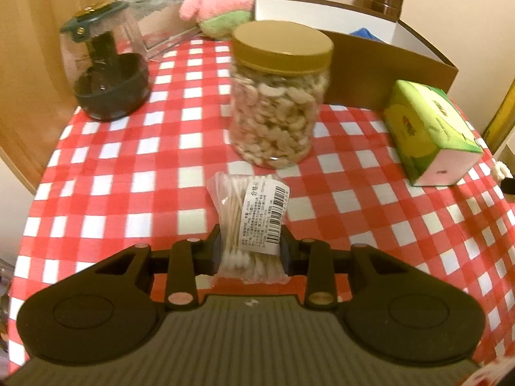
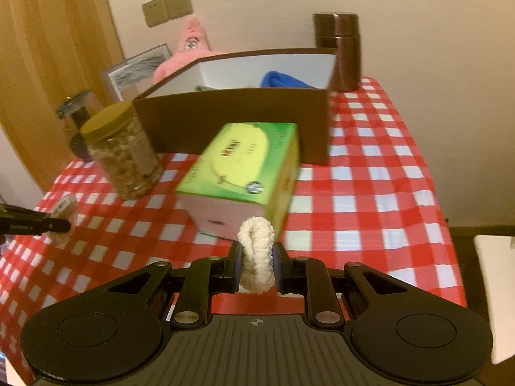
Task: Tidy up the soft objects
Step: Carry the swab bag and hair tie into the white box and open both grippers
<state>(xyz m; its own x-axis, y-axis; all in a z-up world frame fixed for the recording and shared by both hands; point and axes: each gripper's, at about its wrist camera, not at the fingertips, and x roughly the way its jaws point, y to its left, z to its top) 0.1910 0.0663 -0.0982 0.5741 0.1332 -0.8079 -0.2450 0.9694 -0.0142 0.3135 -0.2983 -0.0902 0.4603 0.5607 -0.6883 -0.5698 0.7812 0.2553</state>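
Above the checkered tabletop (image 1: 128, 160), both grippers carry a load. The left gripper (image 1: 250, 251) is closed partway on a bag of cotton swabs (image 1: 254, 222), pads pressing its lower half so the pack sticks out forward, clear of the cloth. The right gripper (image 2: 256, 267) is nearly closed on a cream knitted ring (image 2: 256, 254), pinched across its loop and standing upright between the pads. Straight ahead of both sits the open brown box (image 2: 231, 122) with a white lining; something blue (image 2: 283, 80) already lies inside, so I judge this box to be the collection point for soft items. A green tissue box (image 2: 241, 173) lies on the tabletop just in front of the brown box, and a jar with a gold lid (image 1: 276, 96) stands beside it; both sit between the grippers and the box, so the loads likely need to go over them. A pink plush toy (image 1: 219, 6) leans against the wall behind the box, not yet collected. A dark metal canister (image 2: 341, 51) stands at the box's far corner. Edges are blurred in the right view.
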